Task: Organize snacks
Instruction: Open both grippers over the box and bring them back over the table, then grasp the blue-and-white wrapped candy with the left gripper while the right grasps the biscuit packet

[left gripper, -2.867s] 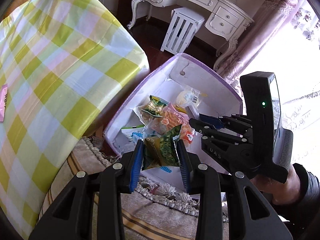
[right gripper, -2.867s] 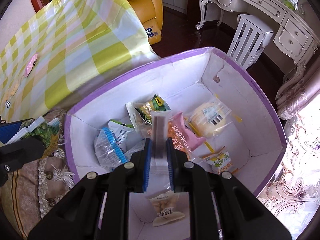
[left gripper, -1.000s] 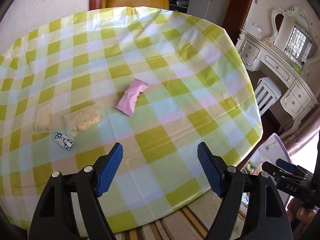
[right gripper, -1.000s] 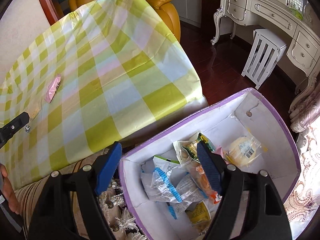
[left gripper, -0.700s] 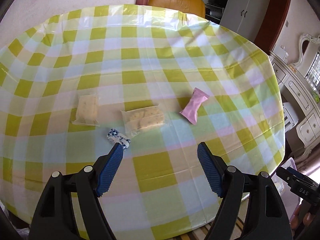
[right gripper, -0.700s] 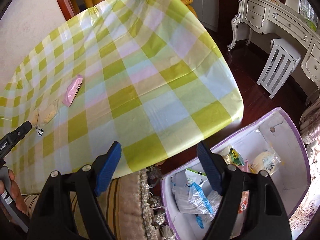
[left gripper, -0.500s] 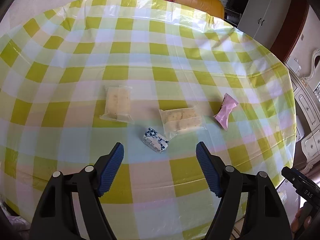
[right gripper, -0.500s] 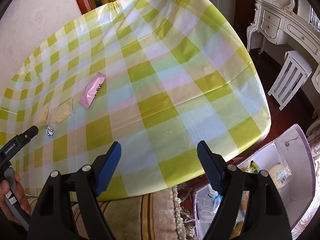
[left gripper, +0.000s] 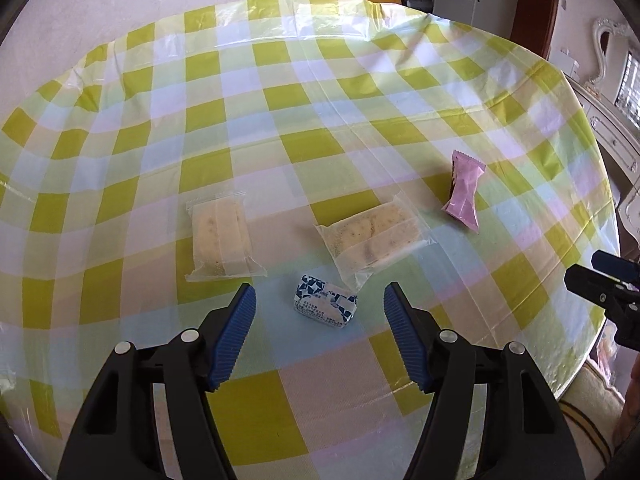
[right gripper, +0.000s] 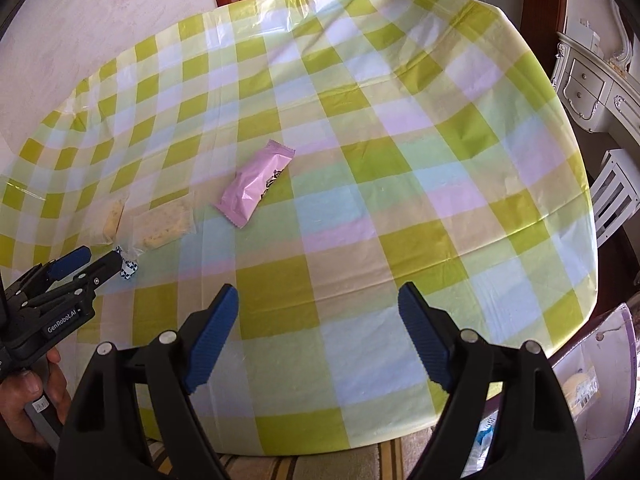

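Nearest the left gripper (left gripper: 320,320) lies a small blue-and-white wrapped sweet (left gripper: 325,306), on the checked tablecloth (left gripper: 360,80) and framed by the jaws, which have just been narrowing to about half spread; the blue pads (left gripper: 234,334) do not press on it and nothing is held. I judge the sweet light, fairly firm inside a slick, crinkly wrapper, so it could squirt sideways under a crooked pinch; the sound grip looks to be across its short width, at the body and not the twisted ends. Just beyond the sweet, to its right, a clear-wrapped biscuit packet (left gripper: 370,238) has its near corner almost touching it; to the sweet's far left sits a second clear packet (left gripper: 222,236), well apart from the first. Both probably hold brittle contents, so a light squeeze on the flat sides or a sealed edge suits them. Farther right of the sweet lies a pink sachet (right gripper: 256,182), soft and puffy by the look. The right gripper (right gripper: 318,338) hangs over bare cloth short of that sachet, its jaws spread wide, just been widening, and empty. That is one sweet, two clear packets, one pink sachet: four snacks on the cloth. A purple-rimmed box (right gripper: 624,316) shows at the table's near right edge.
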{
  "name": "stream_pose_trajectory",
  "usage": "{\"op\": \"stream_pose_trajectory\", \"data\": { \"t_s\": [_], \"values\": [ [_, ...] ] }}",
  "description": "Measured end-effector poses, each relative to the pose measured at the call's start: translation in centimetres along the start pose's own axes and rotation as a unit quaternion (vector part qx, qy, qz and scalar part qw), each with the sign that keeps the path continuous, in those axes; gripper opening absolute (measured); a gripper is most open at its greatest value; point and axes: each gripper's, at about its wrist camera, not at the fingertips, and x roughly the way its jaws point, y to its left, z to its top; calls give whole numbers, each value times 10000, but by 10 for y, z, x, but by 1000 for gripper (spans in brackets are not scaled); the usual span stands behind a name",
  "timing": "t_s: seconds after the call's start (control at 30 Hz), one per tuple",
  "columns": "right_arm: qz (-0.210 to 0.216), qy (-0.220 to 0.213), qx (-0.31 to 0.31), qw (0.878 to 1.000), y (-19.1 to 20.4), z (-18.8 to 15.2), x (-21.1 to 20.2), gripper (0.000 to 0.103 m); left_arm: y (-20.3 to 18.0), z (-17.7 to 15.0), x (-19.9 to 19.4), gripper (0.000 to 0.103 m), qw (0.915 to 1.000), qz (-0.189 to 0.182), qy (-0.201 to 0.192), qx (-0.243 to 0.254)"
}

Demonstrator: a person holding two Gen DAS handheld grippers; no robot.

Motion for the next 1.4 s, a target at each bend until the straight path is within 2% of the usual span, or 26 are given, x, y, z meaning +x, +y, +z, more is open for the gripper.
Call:
{"op": "stream_pose_trajectory", "data": {
  "t_s": [0.1, 0.23, 0.37, 0.63, 0.93, 1.03, 1.13, 1.4],
  "values": [
    [43, 35, 16, 10000, 3, 2, 6, 83, -4, -2, 8, 64, 9993, -4, 36, 362],
    [60, 34, -39, 10000, 11, 5, 12, 83, -1, -4, 21, 40, 9985, -29, 192, 506],
    [111, 80, -122, 9998, 21, 7, 20, 83, 2, -6, 21, 34, 9986, -182, 129, 487],
    [335, 12, -443, 9985, 55, 12, 31, 83, 27, -11, 14, 34, 9999, -11, 54, -151],
    [687, -20, -590, 9959, 94, 21, 48, 83, 54, -18, 2, 34, 9961, 150, -108, -865],
    [710, -10, -666, 9953, 105, 23, 55, 90, 66, -20, -2, 34, 9927, 203, -180, -1178],
    [793, -13, -720, 9942, 116, 26, 58, 92, 72, -22, -7, 34, 9900, 227, -259, -1371],
    [528, 78, -1050, 9930, 144, 33, 78, 93, 88, -26, -10, 34, 9836, 302, -352, -1745]
  ]
}}
